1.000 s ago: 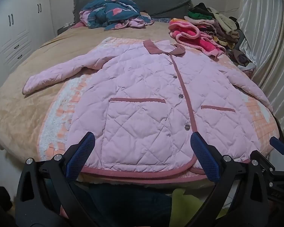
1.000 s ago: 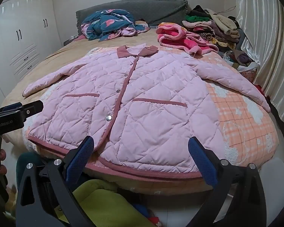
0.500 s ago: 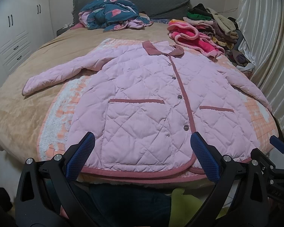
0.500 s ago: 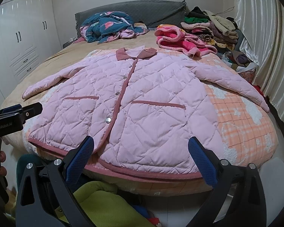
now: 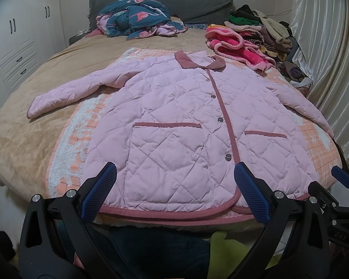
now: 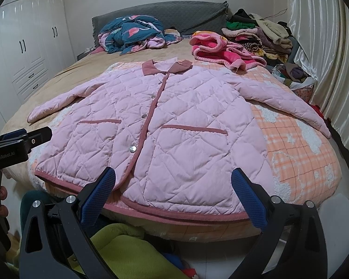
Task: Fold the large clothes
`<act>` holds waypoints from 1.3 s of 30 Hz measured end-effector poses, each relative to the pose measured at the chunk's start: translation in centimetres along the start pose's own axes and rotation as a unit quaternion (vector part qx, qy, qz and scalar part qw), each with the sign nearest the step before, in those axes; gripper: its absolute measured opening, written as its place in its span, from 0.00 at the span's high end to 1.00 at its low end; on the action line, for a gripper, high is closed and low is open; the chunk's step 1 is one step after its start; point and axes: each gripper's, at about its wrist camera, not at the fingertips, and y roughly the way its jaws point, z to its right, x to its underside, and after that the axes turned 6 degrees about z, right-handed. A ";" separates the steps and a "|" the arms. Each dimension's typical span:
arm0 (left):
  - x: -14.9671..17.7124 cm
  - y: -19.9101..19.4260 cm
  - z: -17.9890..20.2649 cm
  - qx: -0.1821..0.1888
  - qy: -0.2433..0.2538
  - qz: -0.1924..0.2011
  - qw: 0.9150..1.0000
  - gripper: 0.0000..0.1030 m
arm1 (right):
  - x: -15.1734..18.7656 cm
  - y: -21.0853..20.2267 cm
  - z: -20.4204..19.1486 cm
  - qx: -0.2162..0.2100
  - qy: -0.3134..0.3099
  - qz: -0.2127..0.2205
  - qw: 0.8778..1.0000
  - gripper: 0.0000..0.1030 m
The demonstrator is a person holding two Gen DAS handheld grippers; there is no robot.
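Note:
A pink quilted jacket (image 5: 174,107) with a dark pink collar and trim lies flat, buttoned, front up on the bed, sleeves spread to both sides; it also shows in the right wrist view (image 6: 174,121). My left gripper (image 5: 174,186) is open and empty, hovering just before the jacket's hem near its left pocket. My right gripper (image 6: 173,187) is open and empty, just before the hem by the right pocket. Each gripper shows at the edge of the other's view.
The jacket rests on an orange checked blanket (image 6: 297,153) over a tan bedspread (image 5: 23,125). A blue patterned quilt (image 5: 135,16), a pink fleece garment (image 5: 237,46) and a pile of folded clothes (image 5: 263,30) lie at the bed's head. White wardrobes (image 6: 28,53) stand left, curtains (image 6: 323,46) right.
Both grippers have edged slightly closer to the jacket's hem. Their jaws stay open and the jacket has not moved.

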 end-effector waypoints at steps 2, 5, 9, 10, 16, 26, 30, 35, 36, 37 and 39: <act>0.0 0.0 0.0 0.000 0.000 0.000 1.000 0.08 | 0.0 0.0 0.0 0.000 0.000 0.000 1.000 0.04; 0.0 0.0 0.0 0.001 0.000 0.000 1.000 0.08 | 0.0 0.0 0.0 0.000 0.001 -0.001 1.000 0.04; -0.1 -0.1 0.0 0.001 0.000 0.001 1.000 0.08 | 0.1 0.2 -0.1 -0.001 0.001 0.000 1.000 0.04; 0.1 -0.2 0.0 0.003 0.001 0.002 1.000 0.08 | 0.1 0.2 0.0 0.000 0.001 -0.001 1.000 0.04; 0.0 -0.3 -0.1 0.003 0.002 0.003 1.000 0.08 | 0.1 0.1 0.0 -0.001 0.001 -0.002 1.000 0.04; -0.3 -0.2 0.4 0.001 0.010 0.006 1.000 0.08 | -0.7 1.5 0.4 -0.011 0.004 -0.014 1.000 0.04; -1.2 0.3 0.8 0.007 0.013 0.007 1.000 0.08 | -1.6 2.2 0.7 -0.008 0.005 -0.016 1.000 0.04; -2.7 1.7 0.8 0.008 0.015 0.010 1.000 0.08 | -3.3 2.9 1.2 -0.004 0.010 -0.007 1.000 0.04; -2.9 1.9 0.8 0.007 0.015 0.010 1.000 0.08 | -3.7 3.1 1.2 -0.004 0.007 -0.006 1.000 0.04; -3.2 2.2 0.8 0.004 0.014 0.011 1.000 0.08 | -4.1 3.3 1.3 -0.004 0.006 -0.004 1.000 0.04; -3.8 2.5 0.9 0.000 0.017 0.014 1.000 0.08 | -4.7 3.6 1.6 -0.006 0.009 -0.001 1.000 0.04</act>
